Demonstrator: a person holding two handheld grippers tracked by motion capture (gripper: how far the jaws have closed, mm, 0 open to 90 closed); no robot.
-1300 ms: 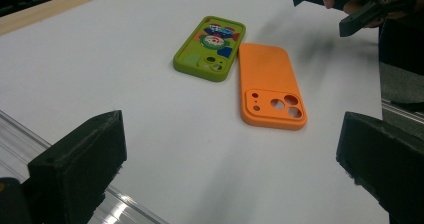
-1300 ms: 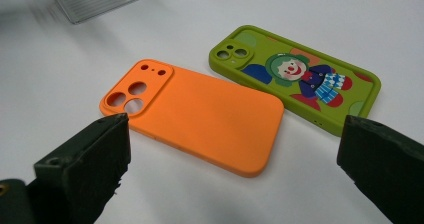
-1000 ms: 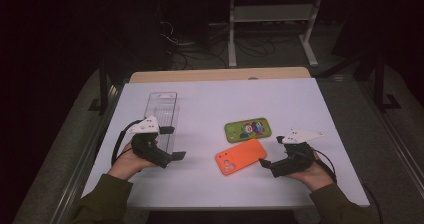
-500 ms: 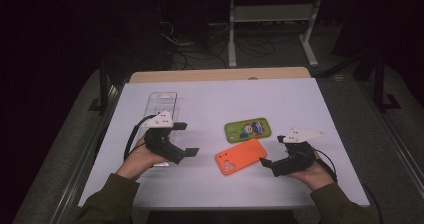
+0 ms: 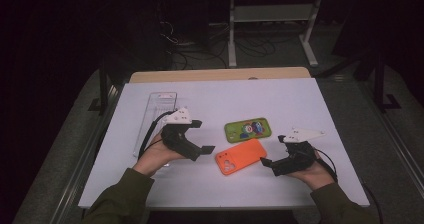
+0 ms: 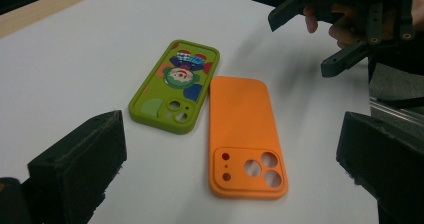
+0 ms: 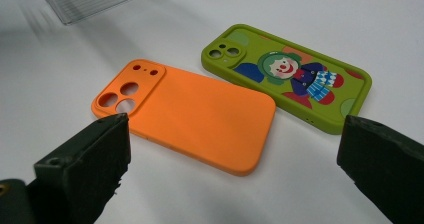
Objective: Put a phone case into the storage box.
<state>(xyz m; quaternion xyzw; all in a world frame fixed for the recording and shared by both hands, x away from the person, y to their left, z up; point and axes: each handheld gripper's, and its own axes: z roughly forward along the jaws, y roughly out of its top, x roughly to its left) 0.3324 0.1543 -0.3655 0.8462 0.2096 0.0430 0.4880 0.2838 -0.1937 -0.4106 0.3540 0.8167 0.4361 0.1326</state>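
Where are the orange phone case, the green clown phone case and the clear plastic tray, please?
orange phone case (image 5: 240,156), high view, middle of its back.
green clown phone case (image 5: 247,129), high view, on the clown print.
clear plastic tray (image 5: 161,106), high view, far end of its base.

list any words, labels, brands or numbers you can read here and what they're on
None can be read.
Green case: a clown picture, no lettering.
Orange case: plain, no brand mark visible.
Clear tray: no label visible.
Left gripper and right gripper: no legible markings.
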